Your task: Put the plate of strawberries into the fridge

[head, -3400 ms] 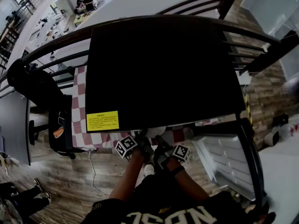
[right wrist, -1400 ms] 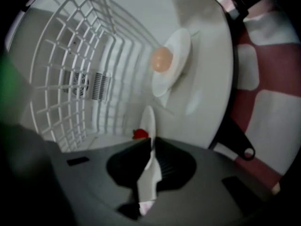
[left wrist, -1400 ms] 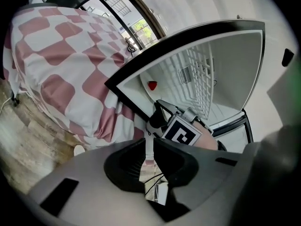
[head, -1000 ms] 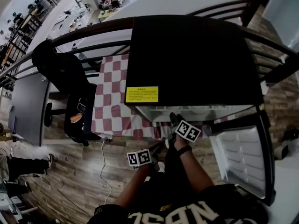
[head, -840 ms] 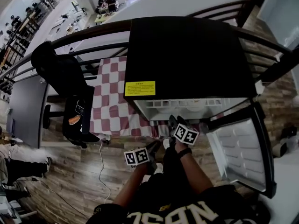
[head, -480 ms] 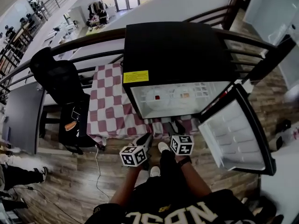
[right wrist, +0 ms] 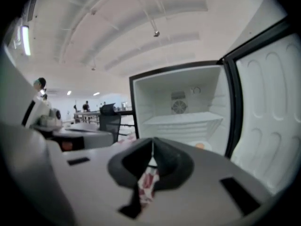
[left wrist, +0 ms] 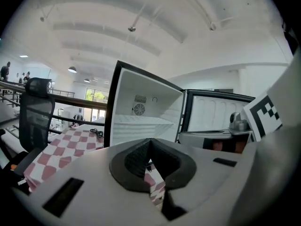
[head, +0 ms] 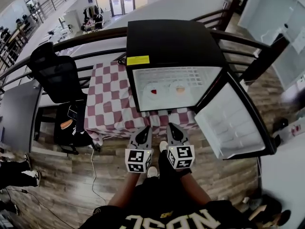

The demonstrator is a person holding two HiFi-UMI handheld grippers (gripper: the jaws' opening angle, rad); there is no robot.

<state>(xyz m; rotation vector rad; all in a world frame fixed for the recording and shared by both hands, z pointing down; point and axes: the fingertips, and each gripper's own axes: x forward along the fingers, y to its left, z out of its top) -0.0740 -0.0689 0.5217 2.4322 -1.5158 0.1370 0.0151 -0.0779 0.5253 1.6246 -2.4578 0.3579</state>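
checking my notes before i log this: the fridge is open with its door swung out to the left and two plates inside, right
Not quite. The fridge is open, and inside sit a plate with something red and a plate with something orange. But the door is swung out to the right, not the left. The head view shows it.

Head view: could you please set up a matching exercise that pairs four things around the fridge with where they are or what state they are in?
Things:
1. fridge door
2. yellow label
3. office chair
4. plate with red fruit

Places or states:
A. inside the fridge, on its floor
B. on the fridge's black top
C. swung open to the right
D. left of the checked tablecloth

Pairs: 1-C, 2-B, 3-D, 4-A
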